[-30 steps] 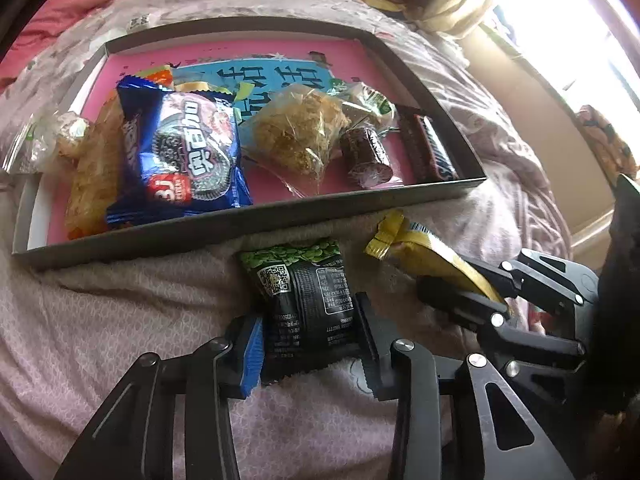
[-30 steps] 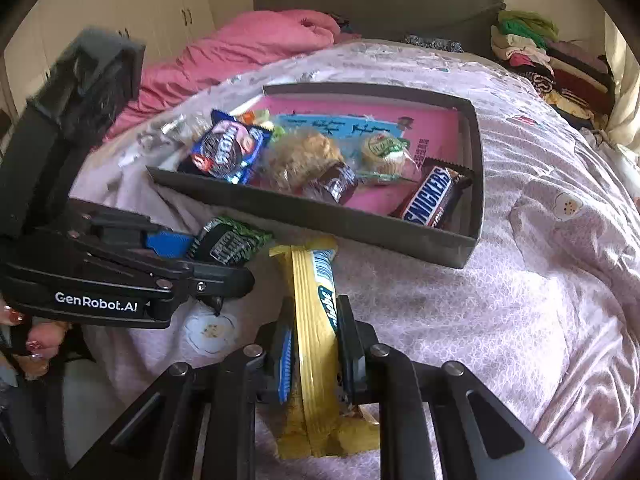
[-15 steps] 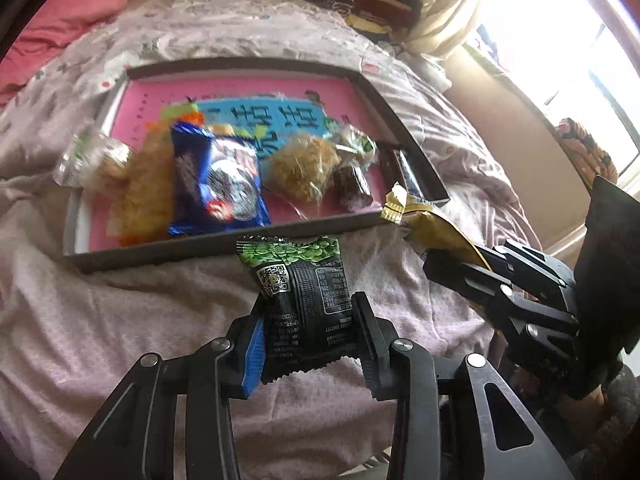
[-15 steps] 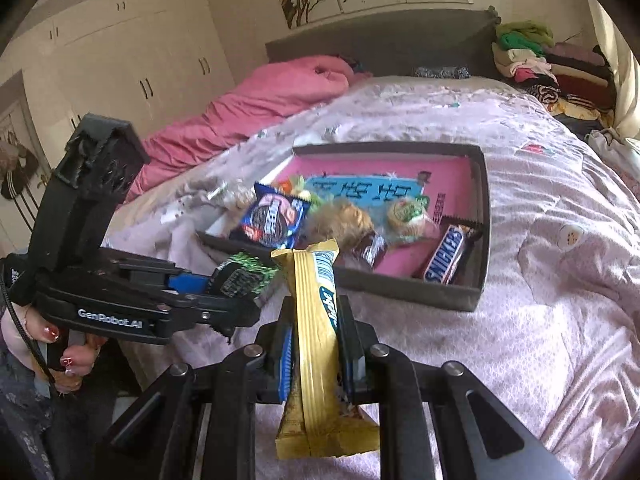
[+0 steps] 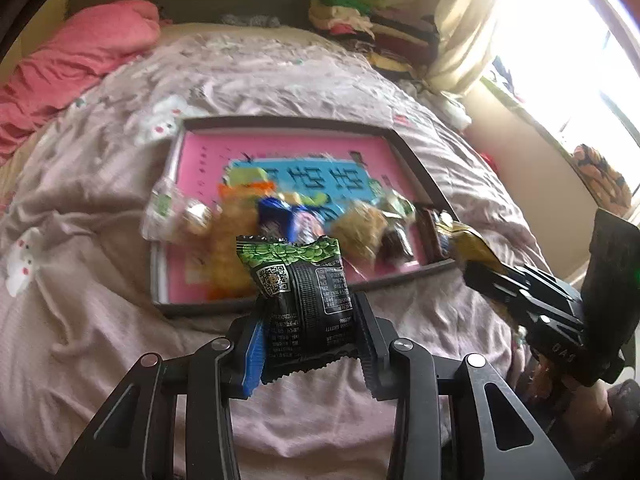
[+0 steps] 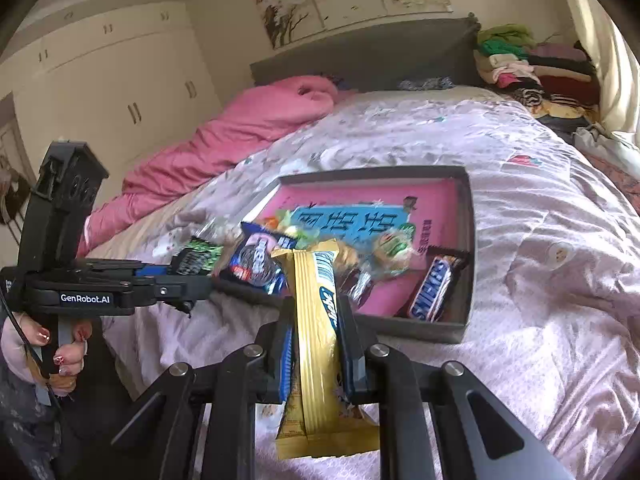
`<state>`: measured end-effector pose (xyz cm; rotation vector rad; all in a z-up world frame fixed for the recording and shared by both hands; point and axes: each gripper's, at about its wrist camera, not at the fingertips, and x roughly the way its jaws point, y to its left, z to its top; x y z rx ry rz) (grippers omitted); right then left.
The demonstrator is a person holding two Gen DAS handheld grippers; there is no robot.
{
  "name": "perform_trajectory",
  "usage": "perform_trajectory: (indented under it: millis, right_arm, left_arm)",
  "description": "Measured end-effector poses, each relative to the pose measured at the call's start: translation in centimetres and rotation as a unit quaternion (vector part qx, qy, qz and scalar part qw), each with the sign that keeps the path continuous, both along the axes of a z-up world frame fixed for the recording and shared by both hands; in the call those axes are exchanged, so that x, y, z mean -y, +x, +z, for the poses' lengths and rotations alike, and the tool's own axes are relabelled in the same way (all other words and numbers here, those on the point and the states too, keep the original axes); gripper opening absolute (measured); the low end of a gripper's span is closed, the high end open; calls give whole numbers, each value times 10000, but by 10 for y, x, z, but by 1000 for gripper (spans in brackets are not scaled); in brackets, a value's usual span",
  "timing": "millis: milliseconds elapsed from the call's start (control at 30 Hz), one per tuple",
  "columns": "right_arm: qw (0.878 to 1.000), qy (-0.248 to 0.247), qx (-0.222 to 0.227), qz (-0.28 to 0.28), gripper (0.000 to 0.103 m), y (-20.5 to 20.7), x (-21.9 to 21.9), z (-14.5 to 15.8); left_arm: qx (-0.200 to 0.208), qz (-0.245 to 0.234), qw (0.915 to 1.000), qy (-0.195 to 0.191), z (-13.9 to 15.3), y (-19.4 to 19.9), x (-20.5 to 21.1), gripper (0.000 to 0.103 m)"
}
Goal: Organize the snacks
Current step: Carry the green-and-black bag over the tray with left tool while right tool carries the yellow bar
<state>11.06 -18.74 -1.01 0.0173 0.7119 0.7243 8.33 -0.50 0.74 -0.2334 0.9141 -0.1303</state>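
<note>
Clamped snacks above tray's (image 5: 224, 306) near rim

Before you spreads a bed (image 6: 540, 280) under a rumpled pale-pink printed cover. A grey-walled, pink-floored tray (image 6: 466, 240) rests directly on it near the middle. A bunched pink quilt (image 6: 248, 136) lies far left, and folded clothes (image 6: 532, 72) are stacked at the far right.

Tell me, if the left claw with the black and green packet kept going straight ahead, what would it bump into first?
Probably the near wall of the gray tray, or the snacks just behind it. The left claw points downward at that edge, though depth is hard to judge.
</note>
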Motion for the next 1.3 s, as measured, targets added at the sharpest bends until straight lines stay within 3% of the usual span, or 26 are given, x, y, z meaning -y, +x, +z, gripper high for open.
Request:
perform_trajectory:
  millis: [567,900,1300]
  right_arm:
    - [9983,89,285,-500,19,8,9,9]
    - [9962,101,411,-767,19,11,13,13]
    - [9939,122,368,-1031,19,24,3,13]
  left_arm:
    - [723,598,9938,592,14,8,-55,40]
    - [685,519,9938,705,2,17,-55,40]
    - [577,355,9963,534,-7,29,-52,40]
